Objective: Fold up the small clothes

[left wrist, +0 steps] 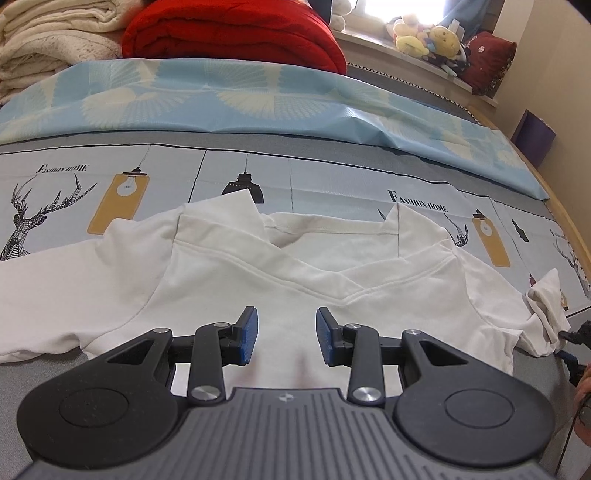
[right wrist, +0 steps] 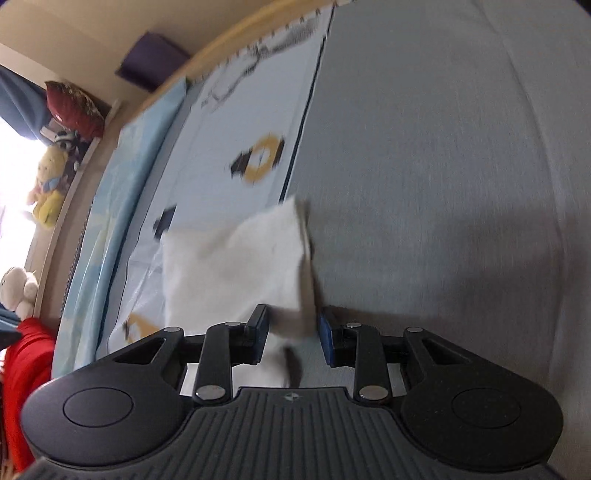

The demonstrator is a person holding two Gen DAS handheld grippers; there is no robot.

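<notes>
A small white shirt (left wrist: 258, 280) lies spread on the grey bed cover, its far hem folded toward me and both sleeves out to the sides. My left gripper (left wrist: 286, 334) hovers open and empty over the middle of the shirt's near part. The right sleeve (left wrist: 546, 306) is bunched up at the right edge of the left wrist view, where the tips of my right gripper show. In the right wrist view, which is blurred, the sleeve (right wrist: 236, 269) lies between the wide-apart jaws of my right gripper (right wrist: 291, 339), with its pads not pressed on the cloth.
The bed carries a printed sheet with deer and lamps (left wrist: 122, 192) and a light blue patterned sheet (left wrist: 221, 99) beyond. A red blanket (left wrist: 232, 33) and cream blankets (left wrist: 44, 40) are stacked at the back. Plush toys (left wrist: 432, 40) line the window sill. The bed's wooden edge (left wrist: 569, 221) runs at right.
</notes>
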